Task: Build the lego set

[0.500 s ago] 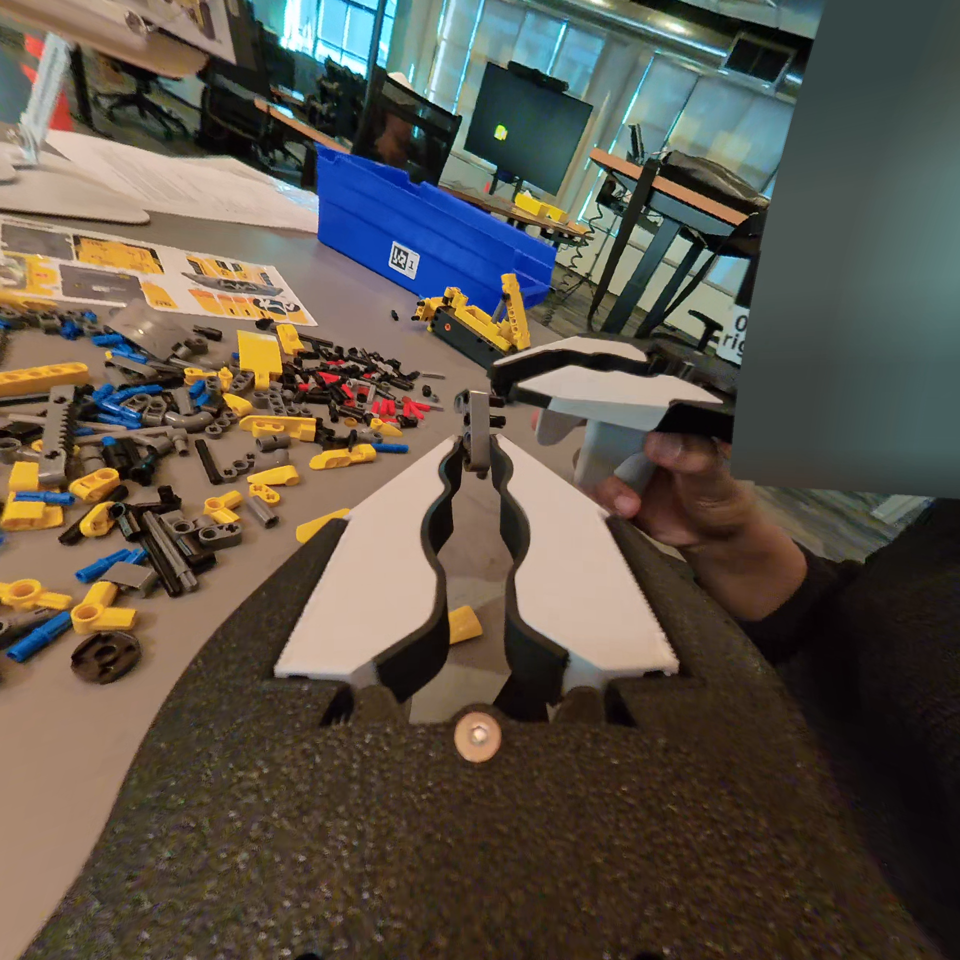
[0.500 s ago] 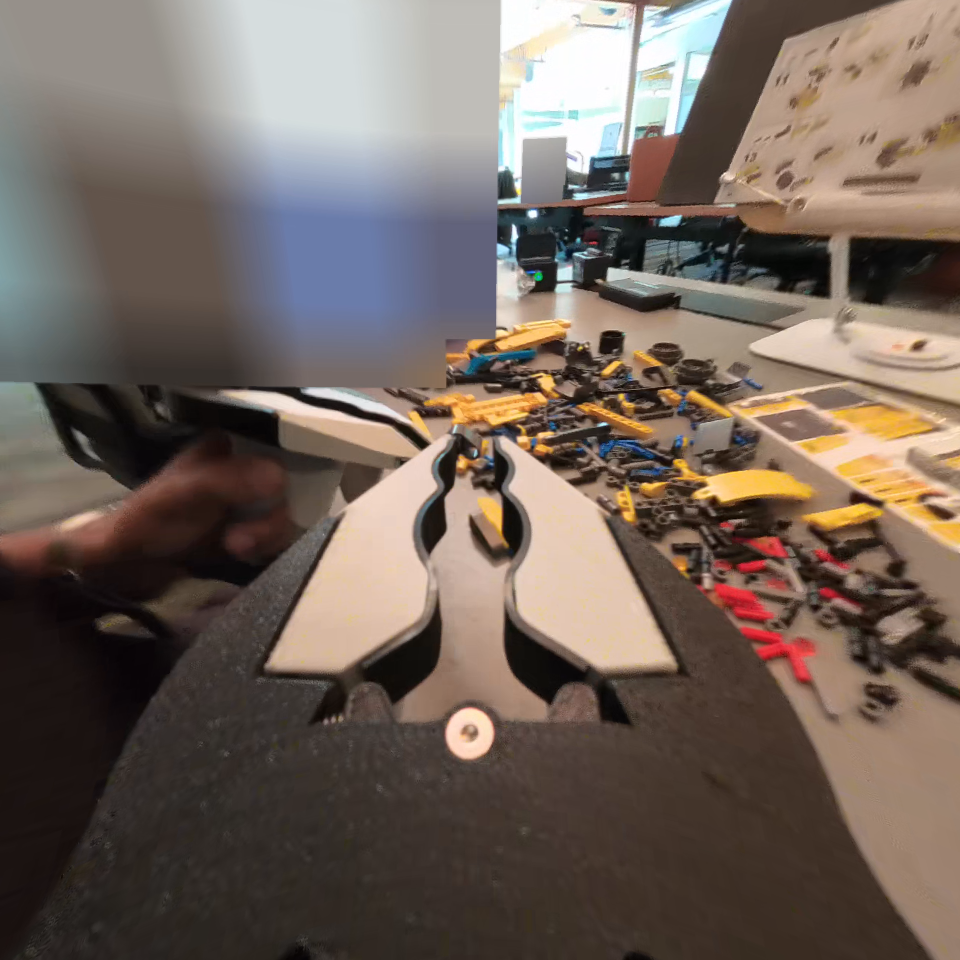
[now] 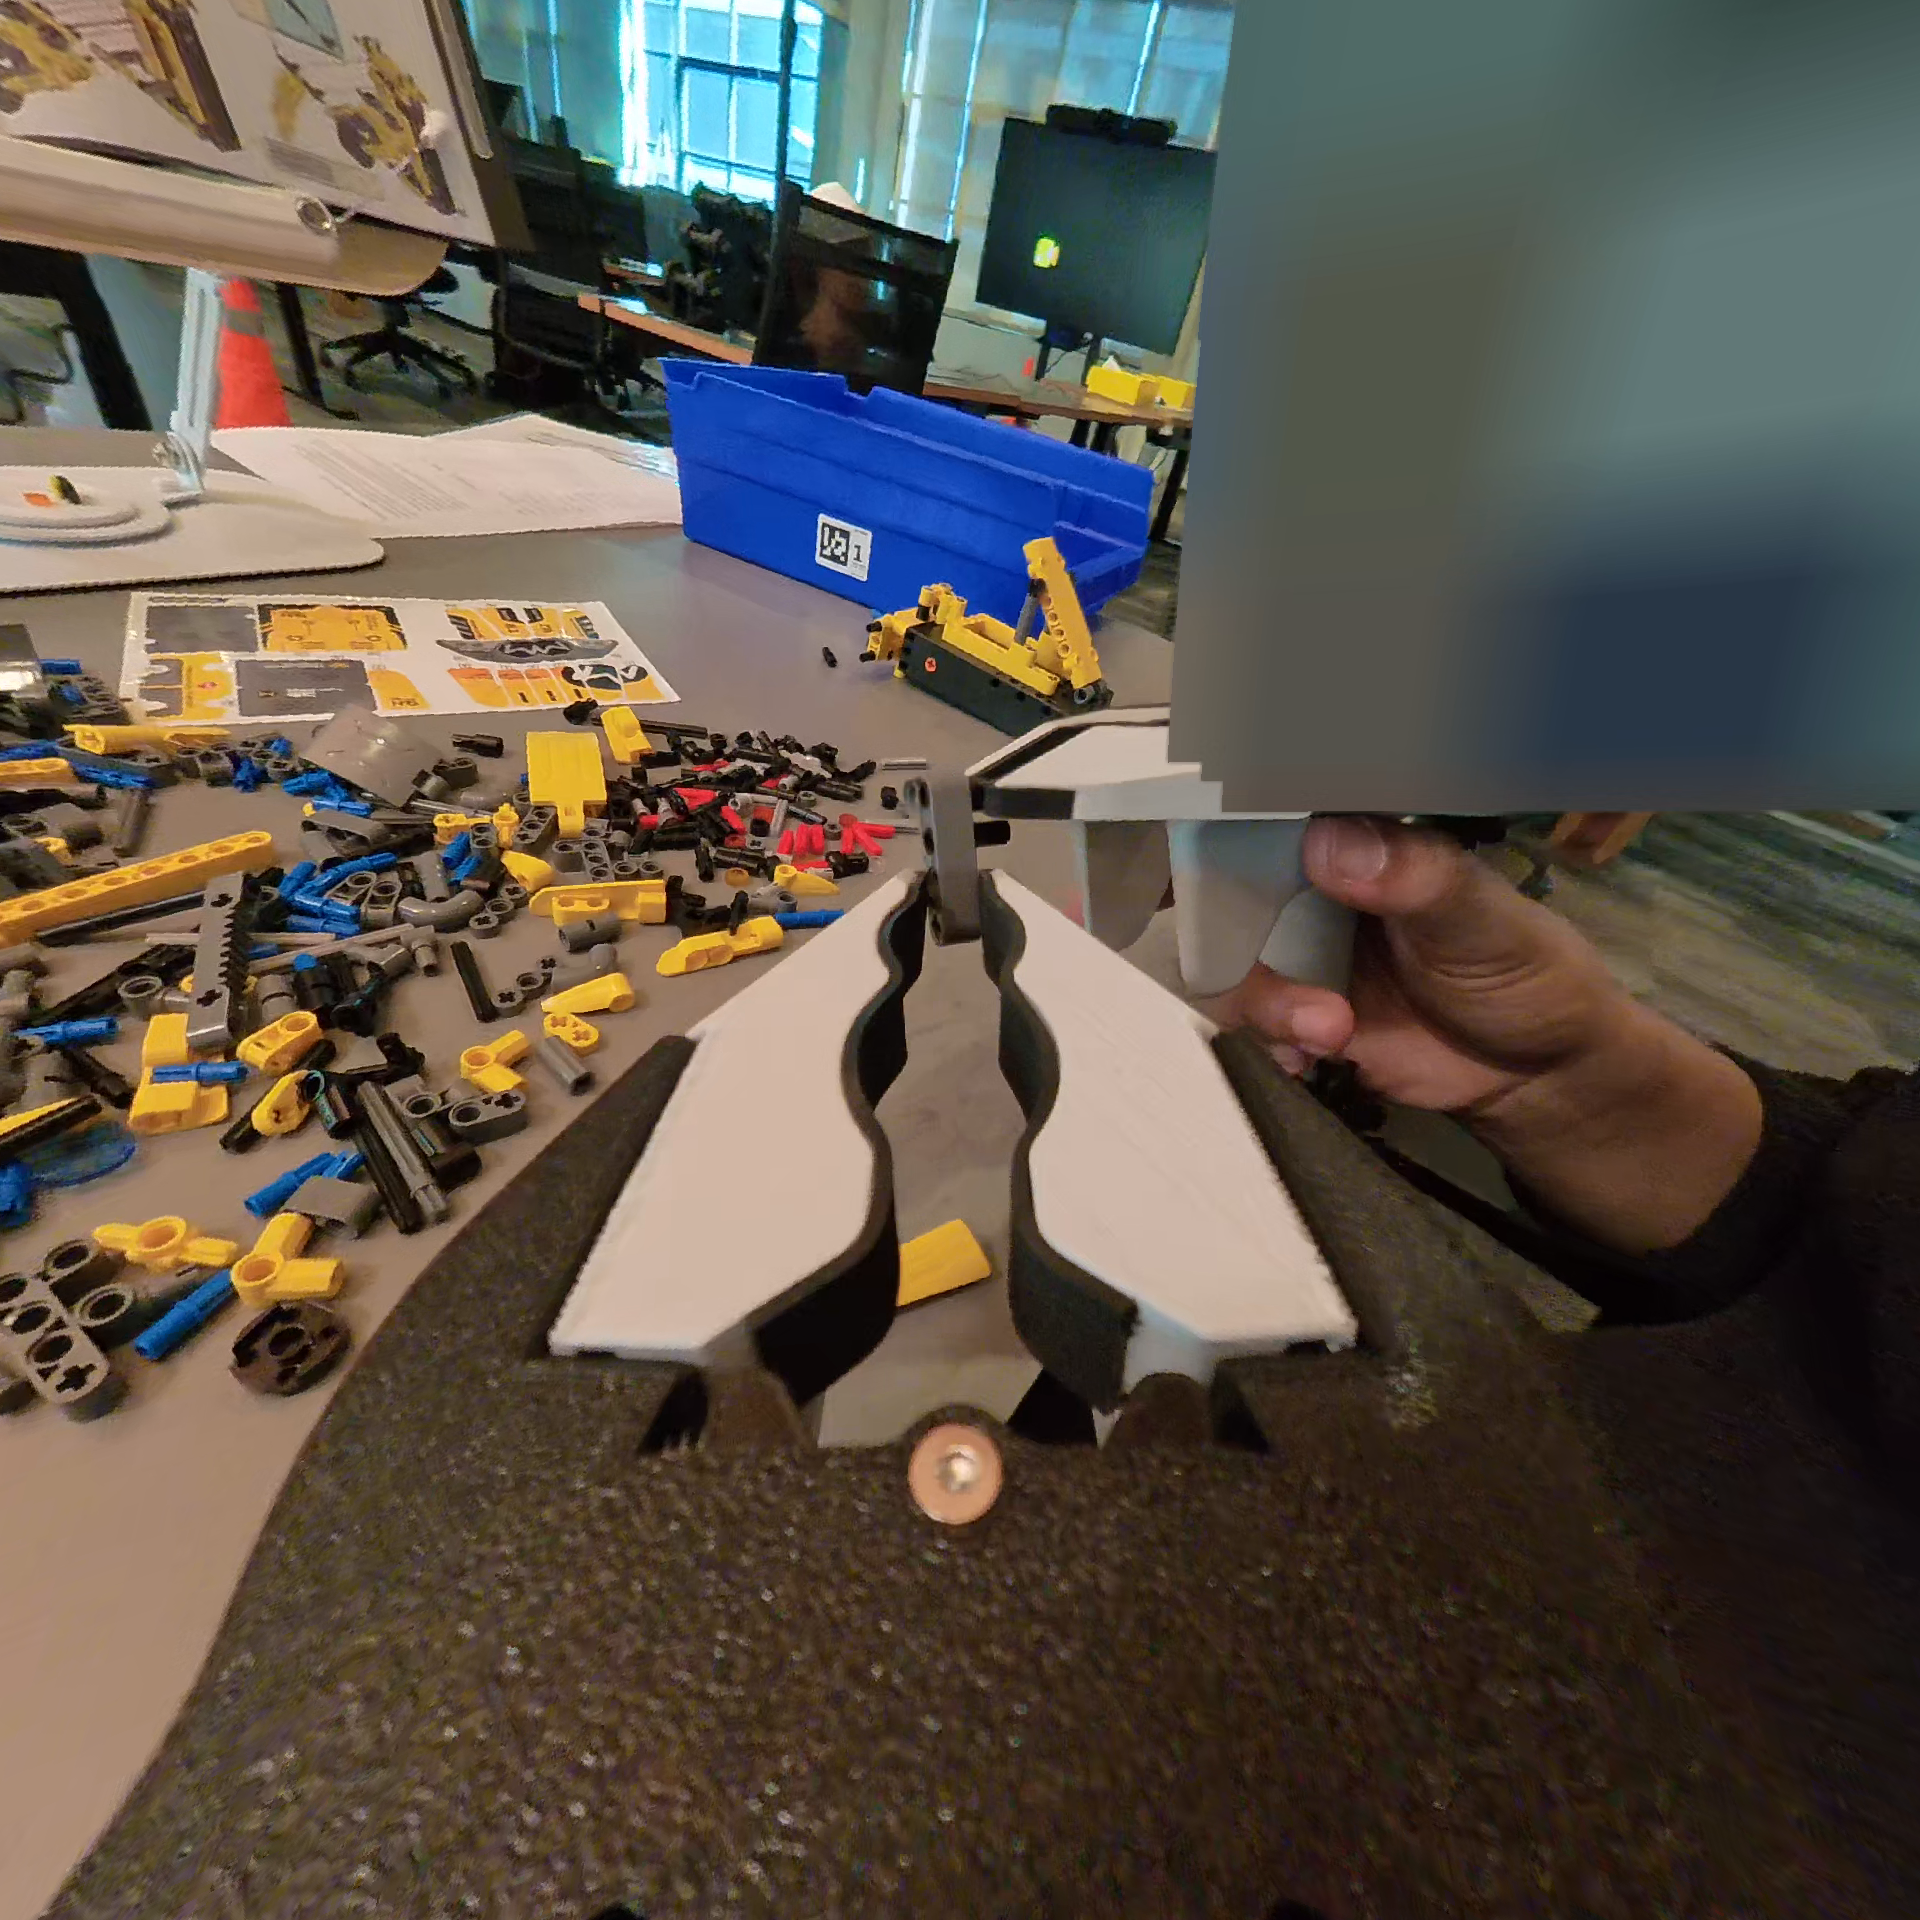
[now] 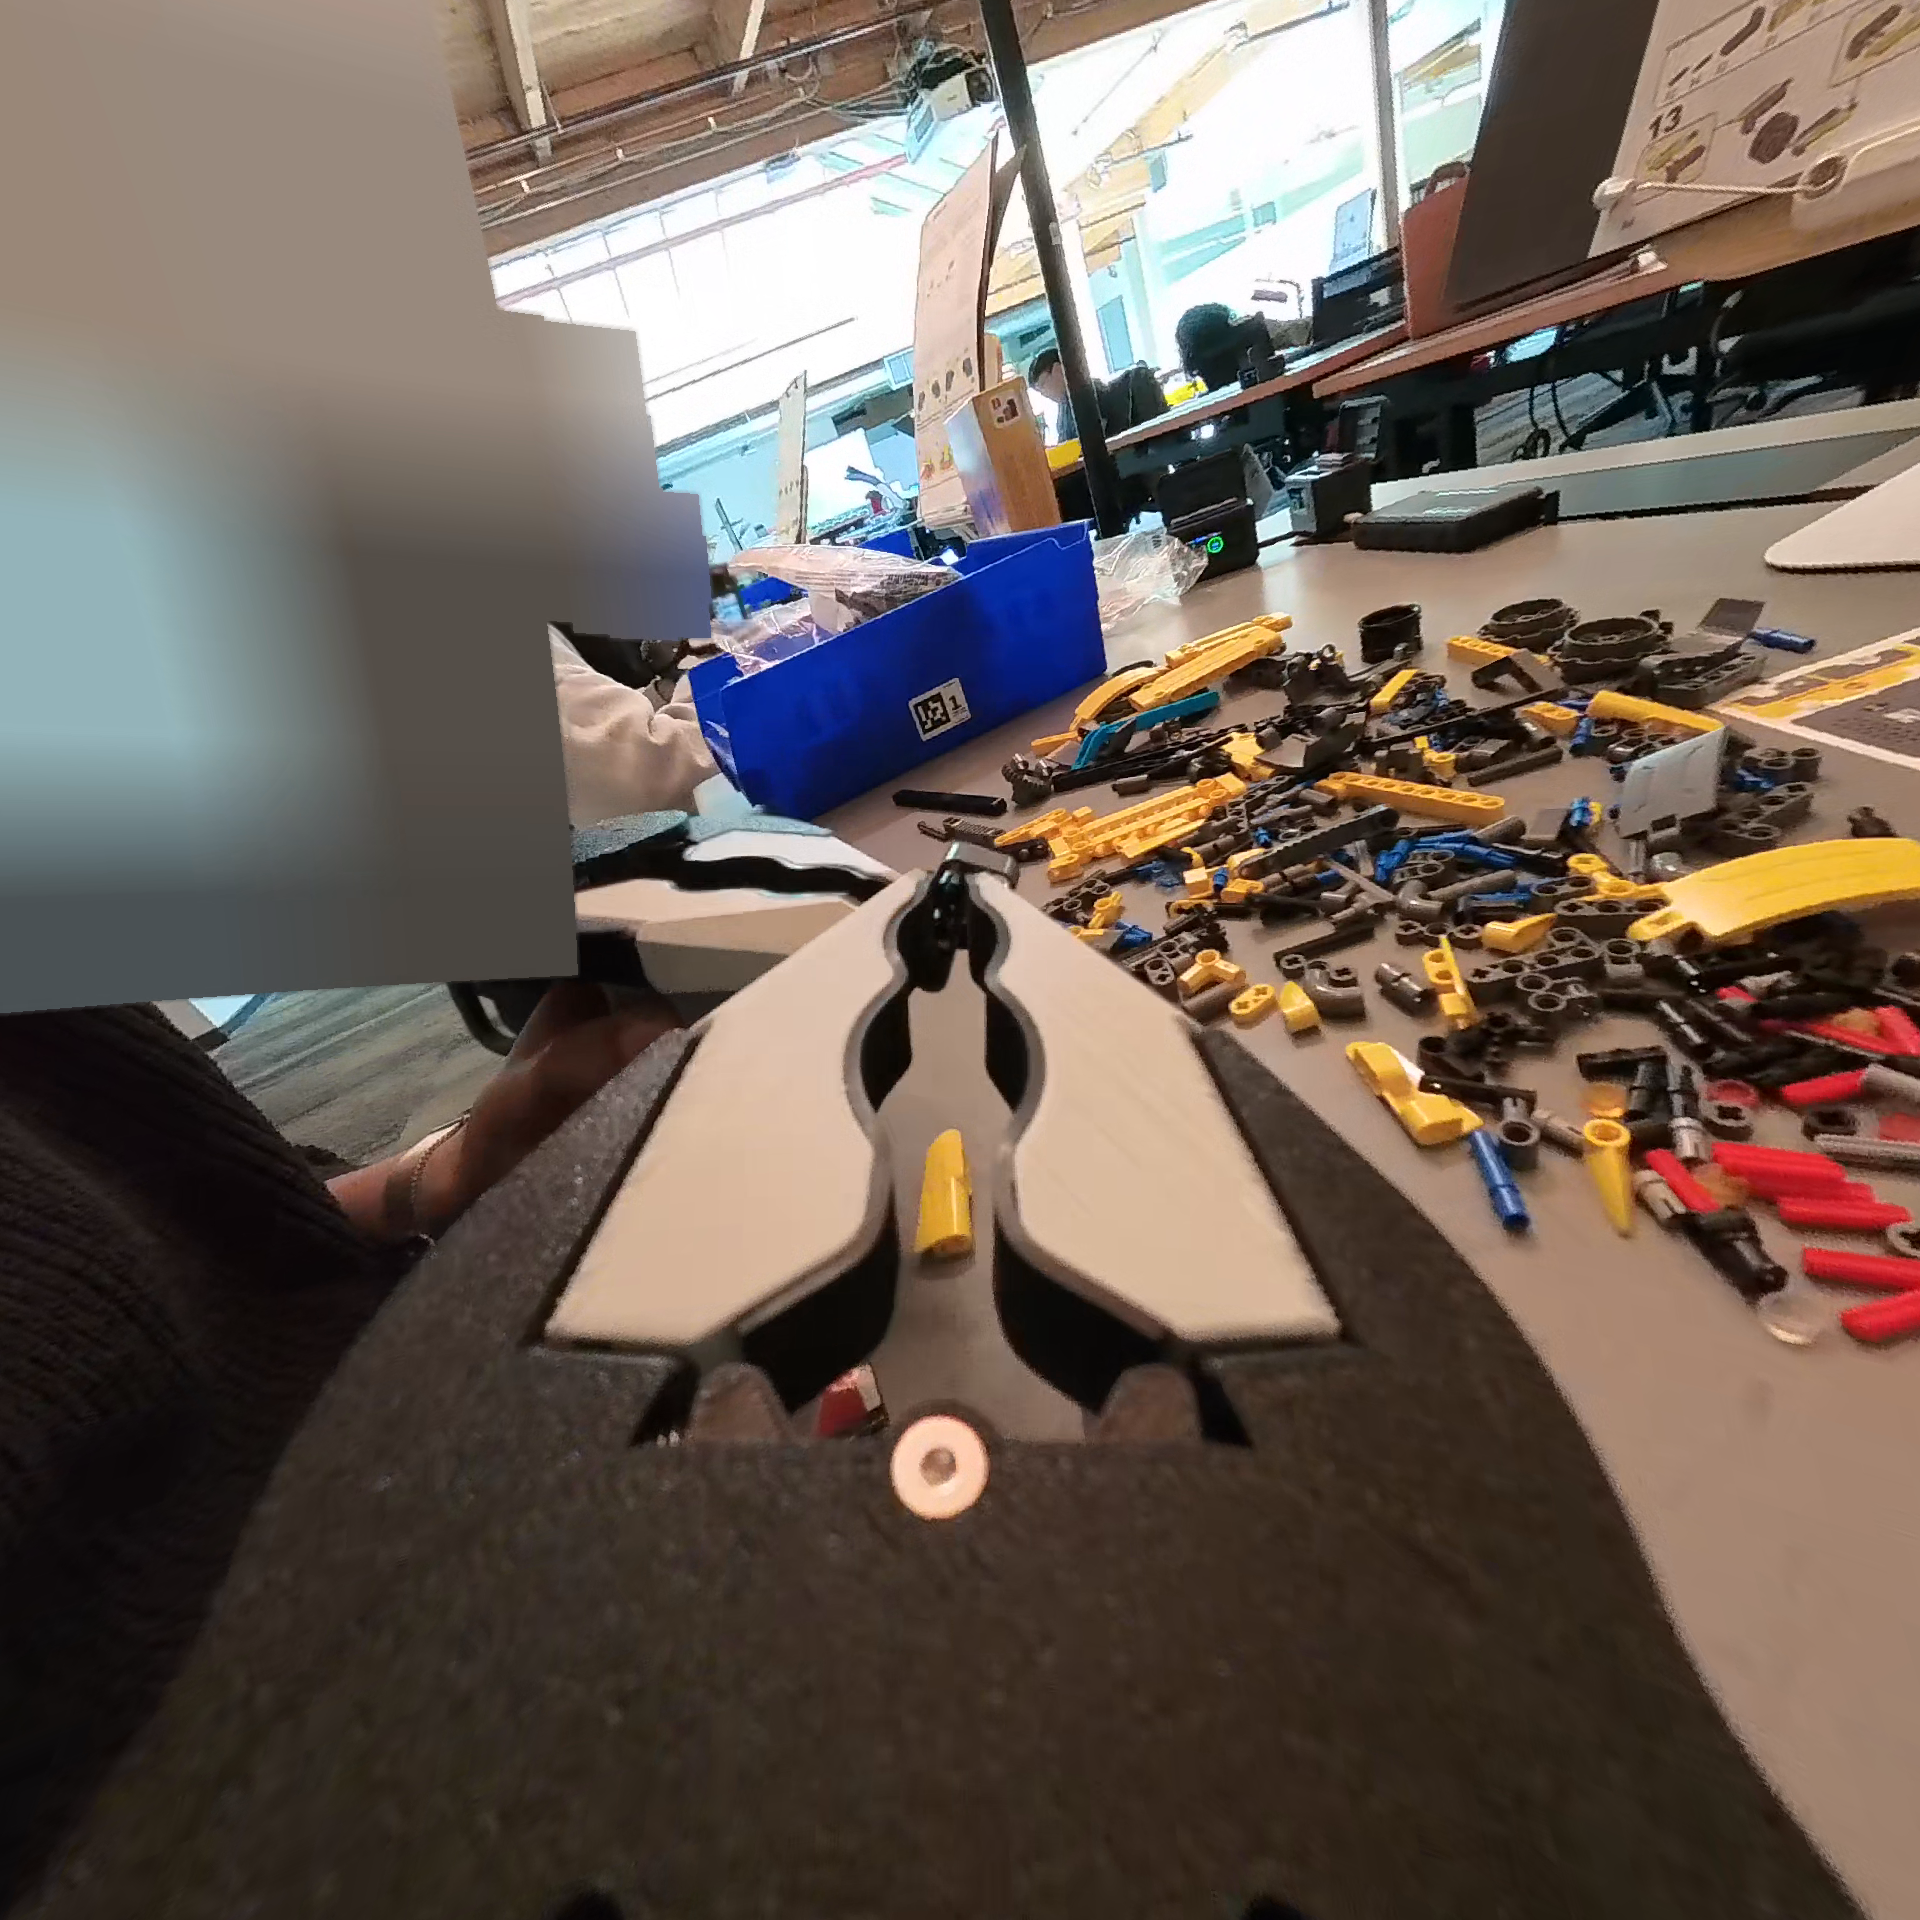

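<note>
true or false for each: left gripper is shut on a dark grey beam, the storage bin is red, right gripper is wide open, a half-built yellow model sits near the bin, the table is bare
1. The left gripper is shut on a dark grey beam. True.
2. The storage bin is red. False: it is blue.
3. The right gripper is wide open. False: its tips pinch a small black part.
4. A half-built yellow model sits near the bin. True.
5. The table is bare. False: loose building pieces cover much of it.

left gripper [image 3: 954, 902]: jaws pinched together, raised | right gripper [image 4: 948, 906]: jaws pinched together, level | right hand [image 3: 1455, 1029]: wraps handle
</note>
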Available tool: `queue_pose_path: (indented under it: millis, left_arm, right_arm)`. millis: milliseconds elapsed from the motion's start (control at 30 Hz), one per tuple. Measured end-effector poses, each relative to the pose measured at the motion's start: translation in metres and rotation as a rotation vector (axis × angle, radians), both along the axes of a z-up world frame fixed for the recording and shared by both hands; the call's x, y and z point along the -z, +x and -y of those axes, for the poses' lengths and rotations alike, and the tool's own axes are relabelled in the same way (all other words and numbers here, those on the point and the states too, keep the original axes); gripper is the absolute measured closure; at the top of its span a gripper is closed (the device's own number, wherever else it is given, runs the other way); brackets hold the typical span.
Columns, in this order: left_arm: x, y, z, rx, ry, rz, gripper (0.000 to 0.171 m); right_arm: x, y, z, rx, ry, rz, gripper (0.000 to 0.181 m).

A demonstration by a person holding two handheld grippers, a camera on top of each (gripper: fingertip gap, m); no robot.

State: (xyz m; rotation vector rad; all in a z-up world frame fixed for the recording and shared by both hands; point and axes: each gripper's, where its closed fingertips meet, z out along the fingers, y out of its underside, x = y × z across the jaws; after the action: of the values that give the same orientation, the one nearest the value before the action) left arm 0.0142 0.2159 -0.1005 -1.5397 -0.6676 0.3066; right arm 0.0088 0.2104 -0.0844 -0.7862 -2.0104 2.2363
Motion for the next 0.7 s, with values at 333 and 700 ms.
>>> queue_pose_path:
  millis: [333, 700]
  left_arm:
    - [-0.014, 0.013, -0.004, 0.141, 0.16, 0.04, 0.155]
    - [-0.019, 0.034, -0.013, 0.42, 0.338, 0.231, 0.155]
  right_arm:
    - [-0.005, 0.012, -0.002, -0.116, -0.056, 0.037, 0.179]
    - [-0.013, 0.03, -0.007, -0.321, -0.143, 0.111, 0.18]
